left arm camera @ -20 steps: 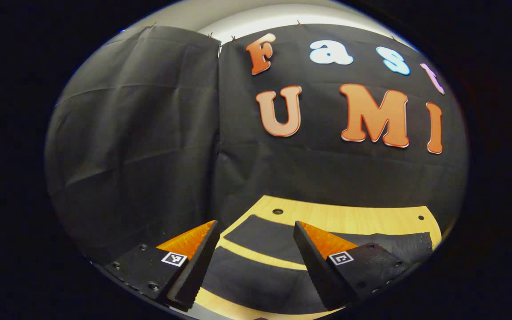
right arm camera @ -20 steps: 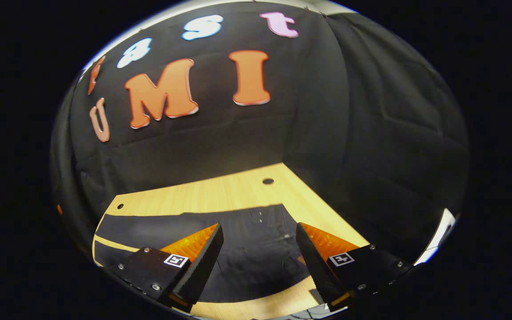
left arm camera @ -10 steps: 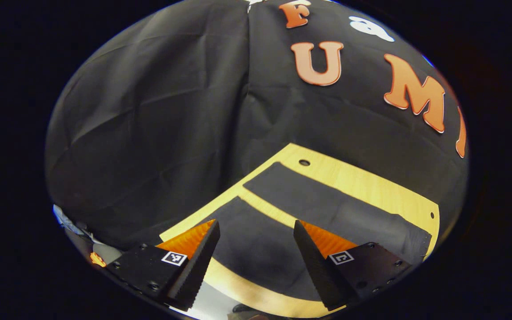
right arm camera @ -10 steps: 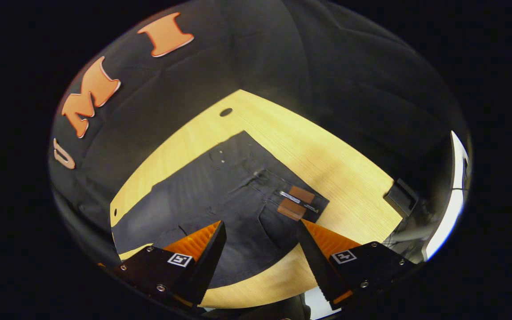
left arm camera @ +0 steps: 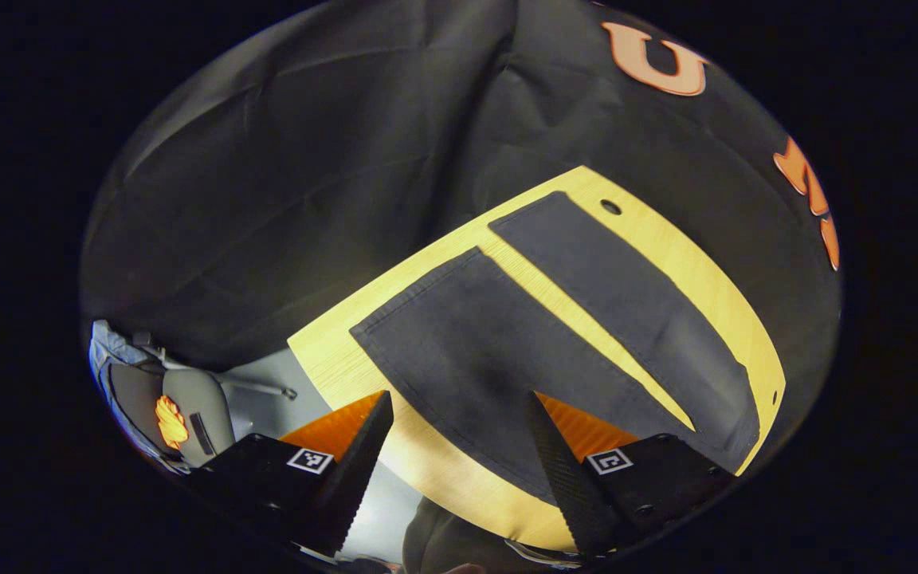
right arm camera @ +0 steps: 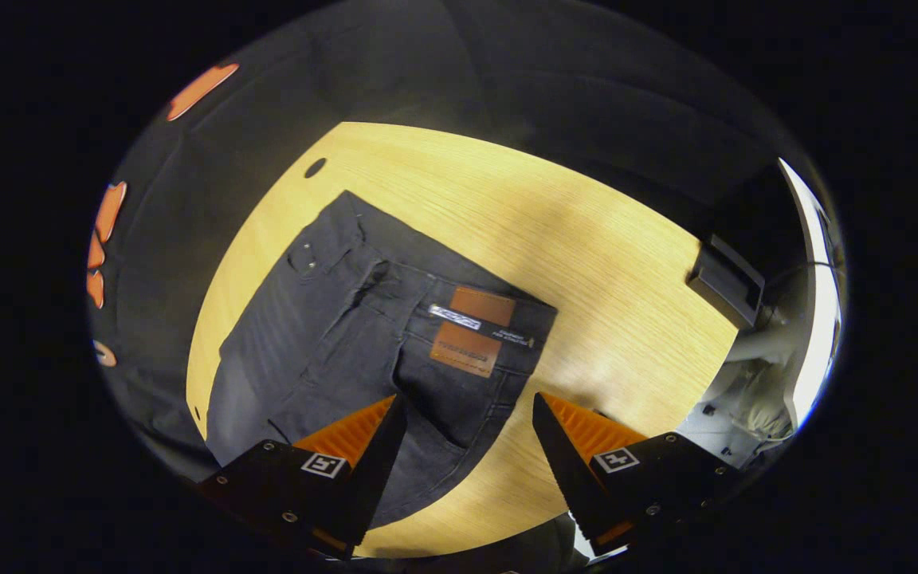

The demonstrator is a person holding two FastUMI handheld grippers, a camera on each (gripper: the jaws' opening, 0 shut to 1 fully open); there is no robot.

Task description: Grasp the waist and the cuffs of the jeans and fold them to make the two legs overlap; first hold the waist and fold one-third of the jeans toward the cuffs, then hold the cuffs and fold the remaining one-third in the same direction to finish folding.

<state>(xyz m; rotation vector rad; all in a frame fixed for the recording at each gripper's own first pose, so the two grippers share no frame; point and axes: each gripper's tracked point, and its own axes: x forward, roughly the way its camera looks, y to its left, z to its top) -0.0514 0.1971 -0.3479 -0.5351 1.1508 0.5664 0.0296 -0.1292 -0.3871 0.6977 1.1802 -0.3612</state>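
Dark denim jeans [right arm camera: 363, 335] laid flat on wooden worktop [right arm camera: 586, 263], legs [left arm camera: 507, 343] parted, bare margins seen around edges, left gripper [left arm camera: 459, 446] and right gripper [right arm camera: 467, 446] held above, jaws wide, nothing gripped.

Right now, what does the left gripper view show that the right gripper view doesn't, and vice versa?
Left gripper view: the two jeans legs lying flat and apart, a strip of bare table between them, cuff ends toward the table's edge; a grey chair beyond the table.

Right gripper view: the waist with brown patches, a pocket and rivets; a dark box at the table's edge.

Both: dark jeans flat on the wooden table, black cloth wall behind, an open gripper above, left gripper, right gripper, neither touching.
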